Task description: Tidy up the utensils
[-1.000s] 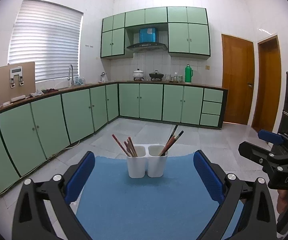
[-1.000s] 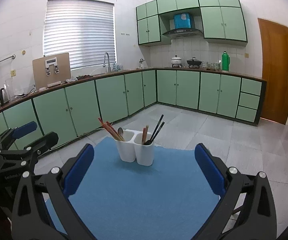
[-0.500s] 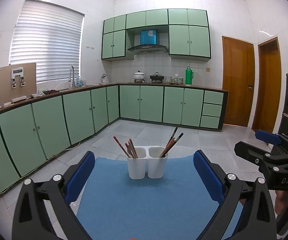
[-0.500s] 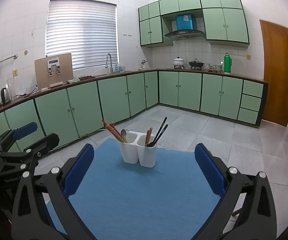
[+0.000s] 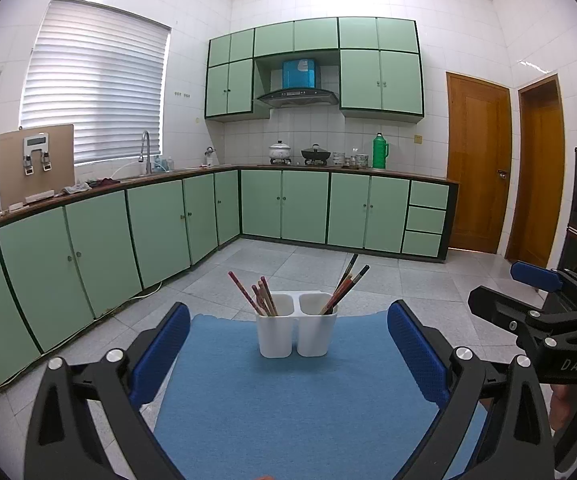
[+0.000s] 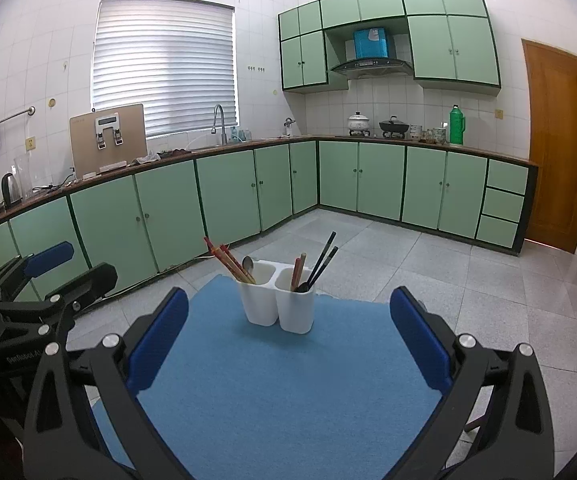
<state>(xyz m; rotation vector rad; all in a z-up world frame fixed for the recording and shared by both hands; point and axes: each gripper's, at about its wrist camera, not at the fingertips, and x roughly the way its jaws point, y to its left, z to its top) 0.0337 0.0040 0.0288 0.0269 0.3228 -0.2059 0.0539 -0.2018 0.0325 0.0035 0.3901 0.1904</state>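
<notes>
A white two-cup utensil holder stands at the far end of a blue mat; it also shows in the right wrist view. Its left cup holds red-brown chopsticks and a metal spoon. Its right cup holds dark chopsticks and a black utensil. My left gripper is open and empty, well short of the holder. My right gripper is open and empty, also short of it.
The blue mat covers a small table that ends just behind the holder. Beyond it lie a tiled floor and green cabinets. Each gripper shows at the side of the other's view.
Both views have shifted slightly, and the holder sits a little farther off and nearer centre. Both grippers stay open and empty. The utensils have not moved.
</notes>
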